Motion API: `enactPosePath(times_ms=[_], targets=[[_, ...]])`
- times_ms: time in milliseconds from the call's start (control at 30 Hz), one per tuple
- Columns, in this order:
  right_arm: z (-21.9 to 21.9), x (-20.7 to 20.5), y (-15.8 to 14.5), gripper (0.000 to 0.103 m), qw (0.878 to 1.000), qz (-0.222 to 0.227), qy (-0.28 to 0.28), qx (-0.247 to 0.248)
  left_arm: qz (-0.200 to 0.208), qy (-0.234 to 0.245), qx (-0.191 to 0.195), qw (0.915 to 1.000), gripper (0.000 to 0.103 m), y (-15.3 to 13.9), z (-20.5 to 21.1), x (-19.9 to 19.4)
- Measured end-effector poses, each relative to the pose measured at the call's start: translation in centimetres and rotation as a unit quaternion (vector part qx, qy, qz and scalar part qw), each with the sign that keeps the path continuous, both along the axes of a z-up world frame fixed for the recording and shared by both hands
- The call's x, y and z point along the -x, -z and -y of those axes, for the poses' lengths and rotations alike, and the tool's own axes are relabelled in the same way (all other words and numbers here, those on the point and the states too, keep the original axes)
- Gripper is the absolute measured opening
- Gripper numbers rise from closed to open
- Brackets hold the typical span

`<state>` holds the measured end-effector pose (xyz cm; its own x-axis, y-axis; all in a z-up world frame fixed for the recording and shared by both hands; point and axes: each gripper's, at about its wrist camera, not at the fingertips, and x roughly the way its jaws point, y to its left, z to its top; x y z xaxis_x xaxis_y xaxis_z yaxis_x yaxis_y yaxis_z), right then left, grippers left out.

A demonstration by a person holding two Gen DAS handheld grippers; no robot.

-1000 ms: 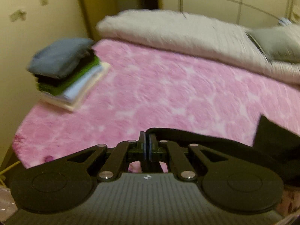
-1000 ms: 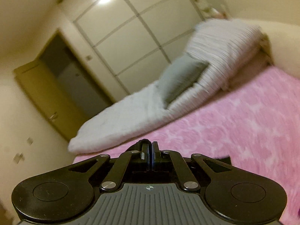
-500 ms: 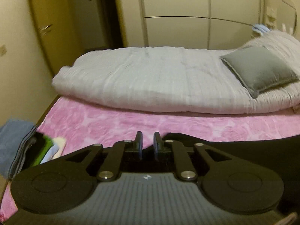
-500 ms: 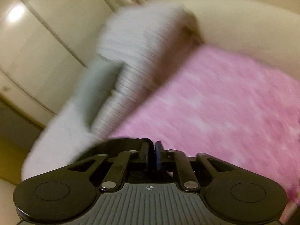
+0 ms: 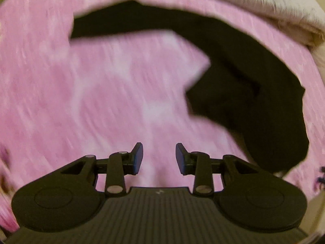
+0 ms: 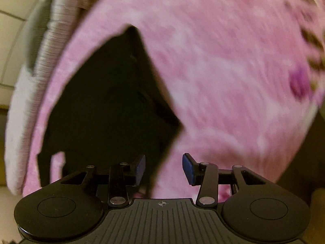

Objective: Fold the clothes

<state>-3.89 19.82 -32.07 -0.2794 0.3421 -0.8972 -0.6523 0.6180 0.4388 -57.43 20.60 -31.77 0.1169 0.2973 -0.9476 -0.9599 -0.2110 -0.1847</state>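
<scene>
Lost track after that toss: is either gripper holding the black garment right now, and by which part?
Nothing is held. The left gripper and right gripper are both open and empty; the black garment lies loose on the pink fleece blanket.

One black cloth [image 5: 243, 77] is lying on one pink bed [image 5: 101, 91]. One white blanket [image 5: 264, 6] and one gray pillow [image 6: 36, 36] are sitting at the bed's far edge. Two grippers are showing.

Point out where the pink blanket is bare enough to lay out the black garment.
Bare pink blanket lies ahead of the left hand-held gripper, bordered by the black garment behind and to the right. More lies right of the garment in the right view. Crowded along the white duvet.
</scene>
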Motion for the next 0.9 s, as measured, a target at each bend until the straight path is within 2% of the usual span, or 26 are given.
enactPosePath(times_ms=[67, 133, 200, 333, 500, 533, 567, 600, 633, 767, 833, 900], targets=[[1.1, -0.1, 2.3, 0.044, 0.999, -0.018, 0.029, 0.017, 0.009, -0.004, 0.008, 0.9999, 0.031, 0.8, 0.2, -1.0], [2.2, -0.5, 3.9, 0.044, 0.997, -0.043, 0.060, 0.013, 0.016, -0.008, 0.013, 0.9998, 0.031, 1.4, 0.2, -1.8], [2.1, -0.9, 4.2, 0.044, 0.995, -0.058, 0.079, 0.001, 0.022, -0.012, 0.018, 0.9995, 0.031, 2.0, 0.1, -2.6], [0.8, -0.6, 5.6, 0.044, 0.993, -0.069, 0.090, -0.031, 0.034, -0.019, 0.024, 0.9989, 0.031, 3.1, -0.3, -4.3], [-1.5, 0.7, 8.2, 0.044, 0.989, -0.081, 0.107, -0.065, 0.039, -0.012, 0.009, 0.9991, 0.031, 3.4, -1.9, -5.6], [-2.0, 1.1, 8.3, 0.034, 0.990, -0.079, 0.099, -0.067, 0.037, -0.009, 0.006, 0.9993, 0.031, 3.6, -2.3, -5.7], [-2.5, 1.4, 8.4, 0.019, 0.991, -0.076, 0.091, -0.068, 0.033, -0.005, 0.002, 0.9994, 0.031, 3.6, -2.7, -5.8], [-3.1, 1.8, 8.6, 0.010, 0.991, -0.073, 0.083, -0.070, 0.026, 0.001, -0.003, 0.9997, 0.031, 3.7, -3.0, -5.9], [-3.6, 2.1, 7.9, 0.006, 0.994, -0.055, 0.067, -0.073, 0.016, 0.009, -0.008, 0.9998, 0.031, 3.8, -3.4, -6.0], [-4.5, 0.1, 3.9, 0.002, 0.988, -0.033, 0.080, -0.127, -0.026, 0.059, -0.032, 0.9974, 0.033, 4.9, -5.3, -7.1], [-5.1, -1.6, 2.0, 0.001, 0.982, -0.040, 0.088, -0.163, -0.045, 0.084, -0.044, 0.9945, 0.033, 5.7, -6.3, -7.8], [-6.2, -2.2, 0.6, 0.001, 0.980, -0.031, 0.076, -0.179, -0.053, 0.079, -0.053, 0.9940, 0.033, 6.8, -7.5, -8.1]])
